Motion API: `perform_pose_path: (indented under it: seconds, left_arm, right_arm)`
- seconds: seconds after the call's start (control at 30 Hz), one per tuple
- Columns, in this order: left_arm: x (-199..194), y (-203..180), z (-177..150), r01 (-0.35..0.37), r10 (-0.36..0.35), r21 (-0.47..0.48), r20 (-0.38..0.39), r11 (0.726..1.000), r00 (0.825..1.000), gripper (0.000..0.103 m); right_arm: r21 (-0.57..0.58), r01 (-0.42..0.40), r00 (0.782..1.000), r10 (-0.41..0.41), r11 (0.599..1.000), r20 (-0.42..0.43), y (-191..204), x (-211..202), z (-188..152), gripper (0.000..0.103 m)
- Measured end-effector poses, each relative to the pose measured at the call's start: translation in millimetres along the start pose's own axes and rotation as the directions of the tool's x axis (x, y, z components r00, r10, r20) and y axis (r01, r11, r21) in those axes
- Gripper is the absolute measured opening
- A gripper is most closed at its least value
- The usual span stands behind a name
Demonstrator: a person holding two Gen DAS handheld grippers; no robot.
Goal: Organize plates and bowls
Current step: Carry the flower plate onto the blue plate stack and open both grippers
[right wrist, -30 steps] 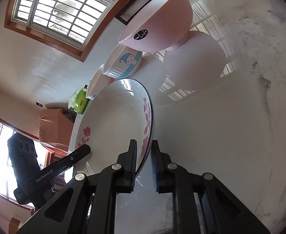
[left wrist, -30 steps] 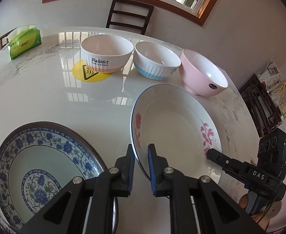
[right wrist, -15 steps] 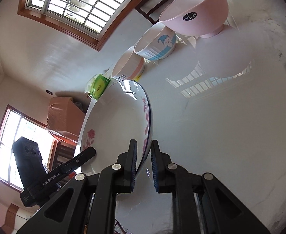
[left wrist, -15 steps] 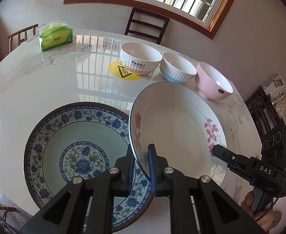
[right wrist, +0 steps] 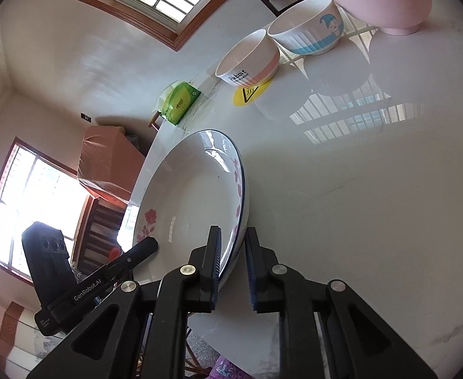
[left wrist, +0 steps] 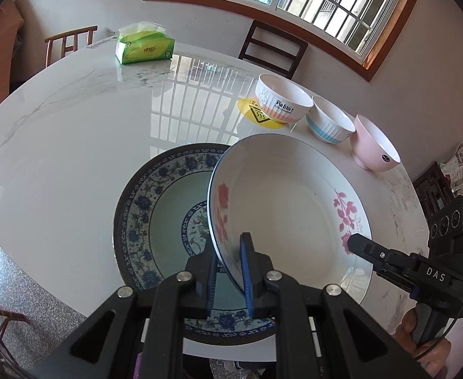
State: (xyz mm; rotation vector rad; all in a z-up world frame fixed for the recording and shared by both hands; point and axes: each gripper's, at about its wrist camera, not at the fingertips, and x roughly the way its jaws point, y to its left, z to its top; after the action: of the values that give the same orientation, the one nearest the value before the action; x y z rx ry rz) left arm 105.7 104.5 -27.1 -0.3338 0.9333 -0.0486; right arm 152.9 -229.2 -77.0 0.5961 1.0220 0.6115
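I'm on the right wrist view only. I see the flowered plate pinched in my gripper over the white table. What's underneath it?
Observer: A blue-and-white patterned plate lies on the table, and your view misses it entirely.
Operator: Where is it relative to my plate?
Observer: In the left wrist view the flowered plate covers its right part. I cannot tell whether they touch.
Operator: Does the left gripper have a grip?
Observer: Yes. The left gripper is shut on the flowered plate's near rim, with one pad inside the plate and one behind it.
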Motion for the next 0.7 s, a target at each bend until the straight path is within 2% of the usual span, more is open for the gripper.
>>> perform_pose_path:
  seconds: [0.3,0.7]
  left_arm:
    - [-8,31,-7,-0.027,0.028,-0.046,0.016,0.999,0.999,0.014]
    - [-2,48,-8,-0.045,0.046,-0.057,0.020,0.997,0.999,0.015]
  right_arm:
    - [-0.048,0.015,0.998,-0.018,0.999,-0.053,24,28,-9,0.016]
    - [-0.077,0.040,0.995,-0.047,0.996,-0.089,36,47,-15,0.016]
